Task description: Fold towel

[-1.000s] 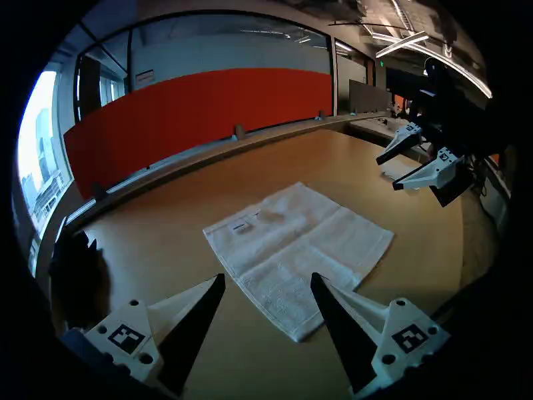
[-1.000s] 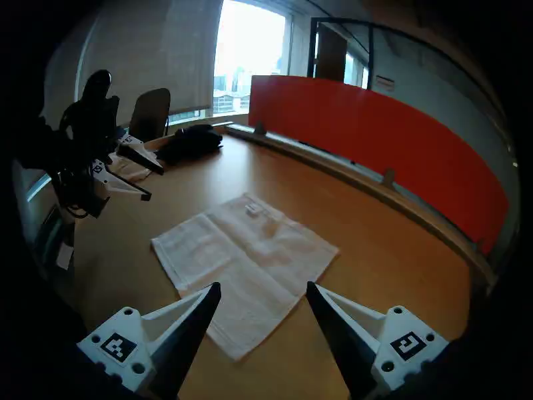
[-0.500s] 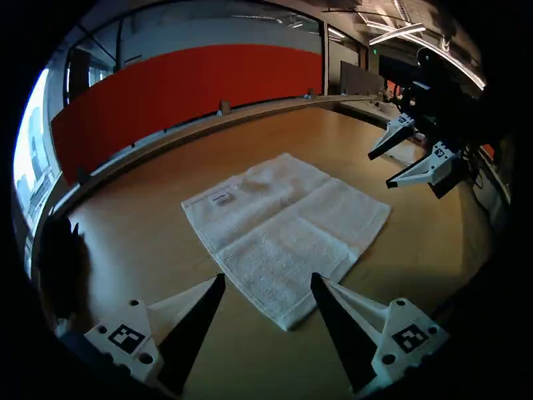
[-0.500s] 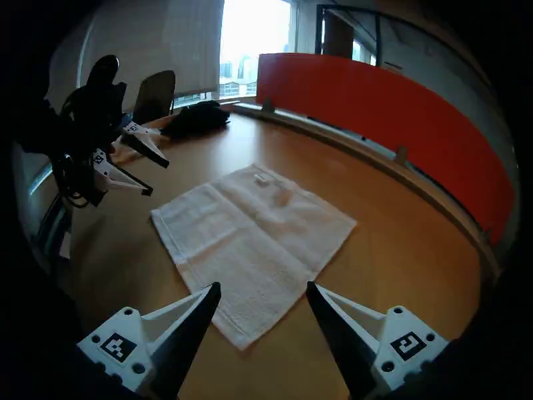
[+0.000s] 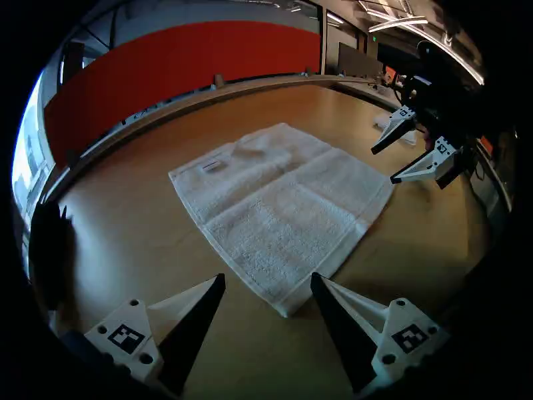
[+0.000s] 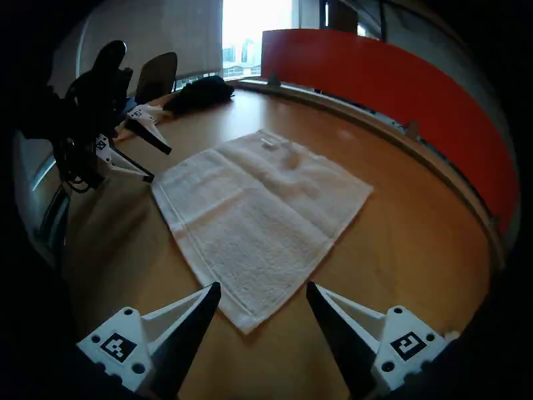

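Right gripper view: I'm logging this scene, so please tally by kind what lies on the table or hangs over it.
white towel: 1
grippers: 2, the right gripper and the left gripper
dark bundle: 1
Total: 4

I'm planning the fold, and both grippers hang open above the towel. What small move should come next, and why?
Probably lower the left gripper and the right gripper onto the towel corners just ahead of them. The towel lies flat on the table, both grippers are open and hold nothing, and a corner points between each one's fingers.
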